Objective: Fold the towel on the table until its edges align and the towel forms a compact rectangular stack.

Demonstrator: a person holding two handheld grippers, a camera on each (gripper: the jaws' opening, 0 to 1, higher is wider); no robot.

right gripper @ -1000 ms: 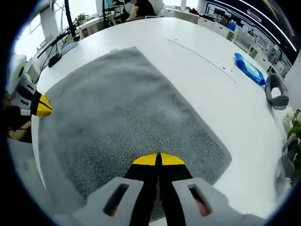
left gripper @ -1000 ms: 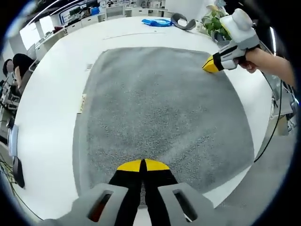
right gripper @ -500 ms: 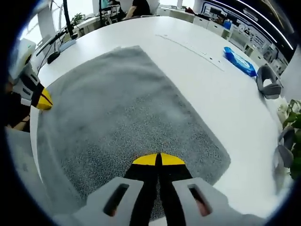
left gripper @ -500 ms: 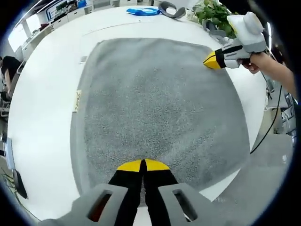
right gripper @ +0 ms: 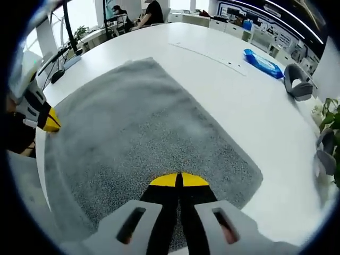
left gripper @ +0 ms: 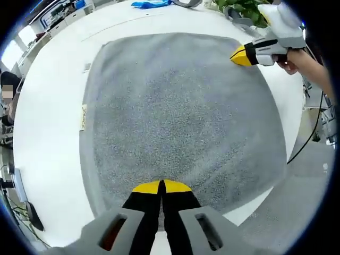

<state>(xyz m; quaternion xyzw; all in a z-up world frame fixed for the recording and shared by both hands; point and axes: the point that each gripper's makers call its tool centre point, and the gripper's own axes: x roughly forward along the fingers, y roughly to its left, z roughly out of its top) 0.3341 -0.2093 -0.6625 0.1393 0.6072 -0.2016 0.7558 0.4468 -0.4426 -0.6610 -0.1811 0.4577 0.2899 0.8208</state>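
Both grippers, left (left gripper: pixel 161 186) and right (right gripper: pixel 179 179), clamped on towel (left gripper: pixel 175 117) edge at 6 o'clock (ready for folding).

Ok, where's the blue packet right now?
In the right gripper view, the blue packet lies on the white table beyond the grey towel, upper right, near the grey headset. In the left gripper view it's at the top edge.
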